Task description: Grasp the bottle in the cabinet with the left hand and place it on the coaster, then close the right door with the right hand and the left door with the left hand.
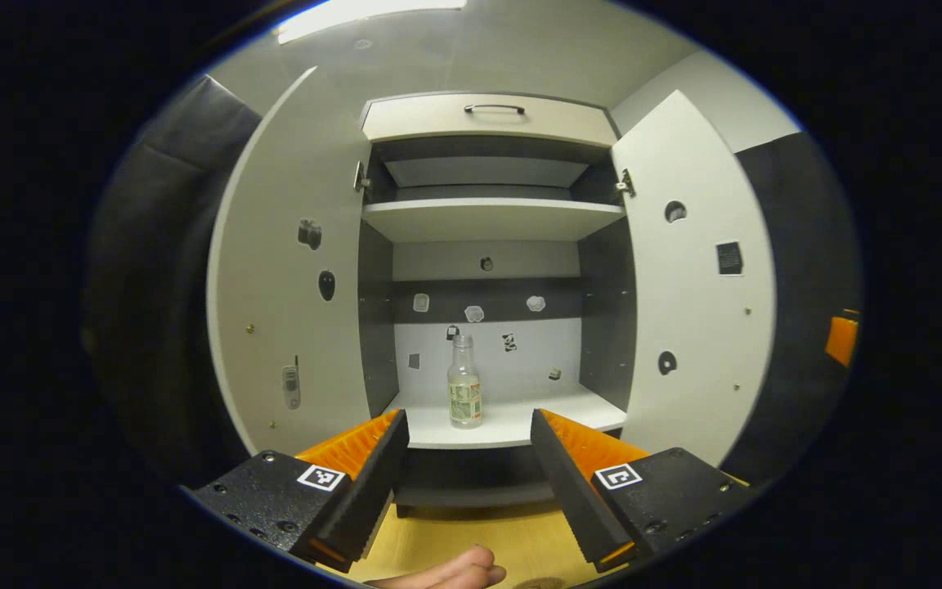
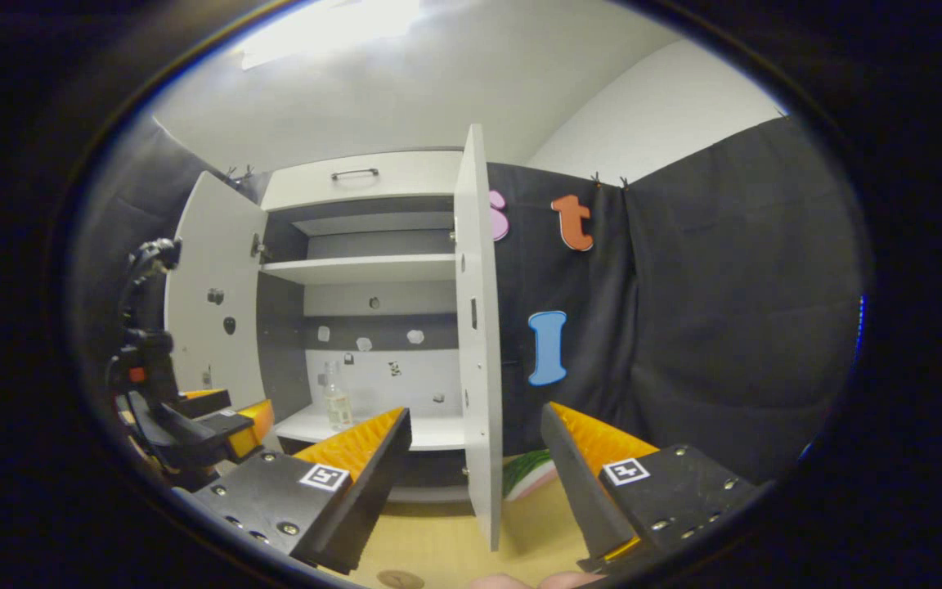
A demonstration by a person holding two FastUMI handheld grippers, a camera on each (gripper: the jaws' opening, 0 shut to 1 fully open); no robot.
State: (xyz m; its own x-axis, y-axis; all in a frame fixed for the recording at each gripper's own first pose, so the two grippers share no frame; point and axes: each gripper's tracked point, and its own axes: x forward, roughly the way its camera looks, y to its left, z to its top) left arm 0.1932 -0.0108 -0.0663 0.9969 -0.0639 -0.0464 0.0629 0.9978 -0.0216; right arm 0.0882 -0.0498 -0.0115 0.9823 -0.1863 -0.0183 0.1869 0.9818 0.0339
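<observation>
- Left gripper (image 1: 469, 458): jaws spread wide, nothing between them. It sits out in front of the cabinet (image 1: 487, 123), over the wooden surface, not yet past the cabinet's front edge.
- Bottle (image 1: 464, 384): upright on the lower shelf (image 1: 520, 425), close to that shelf's front edge and a little left of its middle. Long axis vertical, cap on top.
- Key relation, left gripper view: the bottle stands dead ahead along the fingers' line, framed in the gap between them. A straight push forward looks enough; the fingers would need to close on its sides.
- Left door (image 1: 291, 270) and right door (image 1: 692, 278) both swung fully open, so the way in is unblocked.
- Right gripper (image 2: 471, 458): jaws spread, holding nothing. It straddles the right door's free edge in its own view, well off to the side of the bottle.
- Left gripper is the nearer one to the bottle, as the task wants.
- Coaster: a round shape sits at the bottom edge of both views; cannot tell if that is it.
</observation>
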